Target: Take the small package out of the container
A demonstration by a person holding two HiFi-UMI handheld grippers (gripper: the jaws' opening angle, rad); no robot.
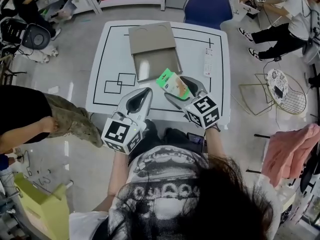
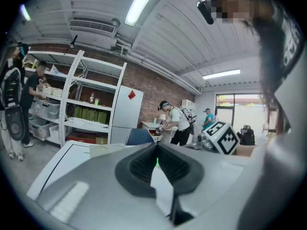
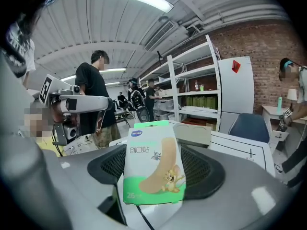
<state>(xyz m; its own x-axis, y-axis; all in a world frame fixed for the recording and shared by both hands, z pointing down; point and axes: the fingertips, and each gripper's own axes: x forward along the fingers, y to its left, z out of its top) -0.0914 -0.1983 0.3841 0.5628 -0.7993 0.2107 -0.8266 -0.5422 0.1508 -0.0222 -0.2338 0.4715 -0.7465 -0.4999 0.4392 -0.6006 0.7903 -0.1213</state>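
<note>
Clamping small package (image 3: pixel 153 164) flat between the jaws of right gripper (image 1: pixel 181 87), face-on to that gripper's camera, long axis running along the jaws with the green hang-tab end pointing away. Seen from the head view as small package (image 1: pixel 174 84) held up off the surface, already clear of container (image 1: pixel 150 39), just beside and nearer than its near right corner. Judged out of the container, so next move likely a set-down; bare table (image 1: pixel 115 44) nearest below and to the right of the pack. Left gripper (image 1: pixel 145 91) just beside on the left, tip aimed toward the container's near edge, jaws pressed together with nothing between, only a green sliver showing through the seam at left gripper (image 2: pixel 156 152). Container open, lid folded back, tray looks empty. White table with black line markings, slim white remote (image 1: pixel 208 61) on right side. Blue chair (image 1: pixel 207 6) behind table. Room: brick wall, white shelving (image 2: pixel 91 109), several people around.
</note>
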